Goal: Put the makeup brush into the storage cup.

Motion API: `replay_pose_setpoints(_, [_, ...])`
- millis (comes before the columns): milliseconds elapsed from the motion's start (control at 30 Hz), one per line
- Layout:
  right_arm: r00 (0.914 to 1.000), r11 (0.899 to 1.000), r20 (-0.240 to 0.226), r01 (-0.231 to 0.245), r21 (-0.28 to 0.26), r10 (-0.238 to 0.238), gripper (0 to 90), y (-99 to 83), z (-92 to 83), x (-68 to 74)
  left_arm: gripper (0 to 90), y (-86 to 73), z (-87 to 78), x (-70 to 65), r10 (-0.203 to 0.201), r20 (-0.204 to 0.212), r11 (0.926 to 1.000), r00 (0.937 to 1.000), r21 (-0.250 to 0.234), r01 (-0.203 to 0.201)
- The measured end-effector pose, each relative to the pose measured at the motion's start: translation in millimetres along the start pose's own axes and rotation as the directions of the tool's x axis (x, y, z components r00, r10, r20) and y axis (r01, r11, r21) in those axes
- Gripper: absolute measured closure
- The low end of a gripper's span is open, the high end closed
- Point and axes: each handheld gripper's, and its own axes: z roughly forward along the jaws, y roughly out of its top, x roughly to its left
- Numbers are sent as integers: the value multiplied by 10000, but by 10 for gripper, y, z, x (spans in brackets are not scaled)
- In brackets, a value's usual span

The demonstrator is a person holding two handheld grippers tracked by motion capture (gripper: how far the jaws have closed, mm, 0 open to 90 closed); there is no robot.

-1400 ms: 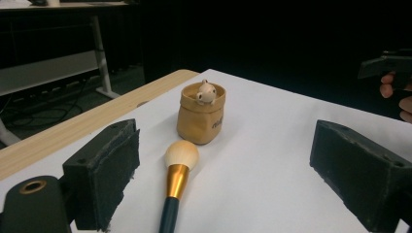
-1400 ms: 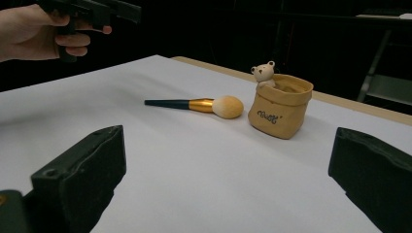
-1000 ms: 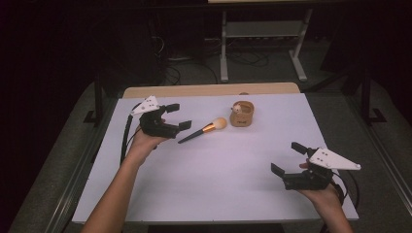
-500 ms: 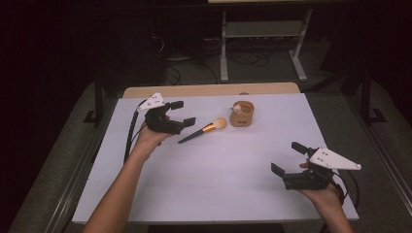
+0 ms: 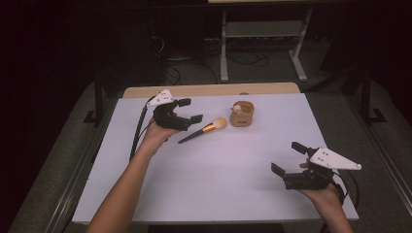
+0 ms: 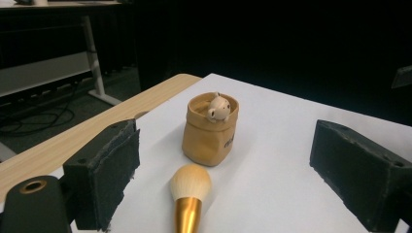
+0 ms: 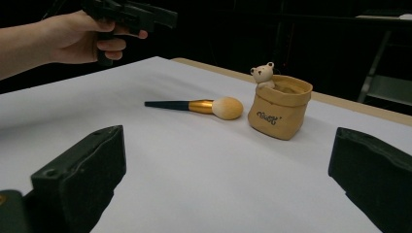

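Left tool [image 5: 183,110] wide apart above the brush [image 5: 203,130], raised off it since before. Small bag [image 5: 242,114] just beyond the brush tip. Right tool [image 5: 287,158] apart, unmoved, on the desk [image 5: 218,179].

The left gripper [image 5: 186,110], a black two-jaw tool topped by a grey three-cornered plate, is held above the far left part of the surface, jaws spread wide and pointing toward the far right. The left hand [image 5: 156,134] grips it from below, the bare forearm running back to the near edge. The right gripper [image 5: 287,158], black with the same grey plate, sits low by the near right corner, jaws wide apart; whether it touches the surface is hard to tell. The right hand [image 5: 324,192] cradles it from beneath.
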Motion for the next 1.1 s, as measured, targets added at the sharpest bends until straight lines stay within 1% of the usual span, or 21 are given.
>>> replay_pose_setpoints(133, [10000,10000,18,6,-26,-6,0,0,-1,-5,103,24,49,9,49,42,10000,10000,58,-49])
replay_pose_setpoints(233, [10000,10000,13,-5,-24,5,0,0,-3,-4,103,56,91,25,113,39,9999,9999,13,-113])
replay_pose_setpoints(333, [10000,10000,5,-14,-37,14,0,0,-2,-8,103,77,131,40,73,54,10000,10000,62,-73])
replay_pose_setpoints(433, [10000,10000,-5,5,-31,-5,0,0,1,-9,102,95,170,65,124,83,9999,9999,120,-125])
replay_pose_setpoints(467, [10000,10000,-5,5,-31,-5,0,0,1,-9,102,95,170,65,124,83,9999,9999,120,-125])
replay_pose_setpoints(500, [10000,10000,-33,1,3,-1,0,0,4,-2,103,106,203,77,88,96,9999,9999,73,-89])
replay_pose_setpoints(567, [10000,10000,-36,13,10,-13,0,0,5,-2,103,109,216,82,116,108,9999,9999,101,-117])
replay_pose_setpoints(600, [9999,9999,-68,-104,98,104,0,-1,4,7,103,114,245,91,160,137,9997,9998,161,-162])
replay_pose_setpoints(633, [9999,9999,-70,-111,105,112,0,-1,5,7,103,115,259,95,171,163,9997,9997,190,-174])
replay_pose_setpoints(733, [9999,9999,-74,-114,105,115,0,0,6,7,103,117,293,97,132,190,9998,9997,175,-135])
replay_pose_setpoints(800, [9999,9999,-73,-107,96,107,0,1,5,7,103,128,339,107,184,198,9993,9996,319,-190])
replay_pose_setpoints(900, [9999,9999,-65,-100,90,100,0,2,3,5,103,134,370,115,182,237,9993,9996,314,-190])
replay_pose_setpoints(933, [10000,10000,-36,17,-9,-17,0,3,3,-4,103,139,394,119,205,243,9993,9995,317,-213])
replay_pose_setpoints(1033, [10000,10000,-27,1,-16,-1,0,3,-2,-7,103,145,425,140,309,262,9987,9992,389,-319])
replay_pose_setpoints(1100, [10000,10000,-33,2,-14,-2,0,3,-3,-8,103,159,445,161,276,232,9986,9993,447,-287])
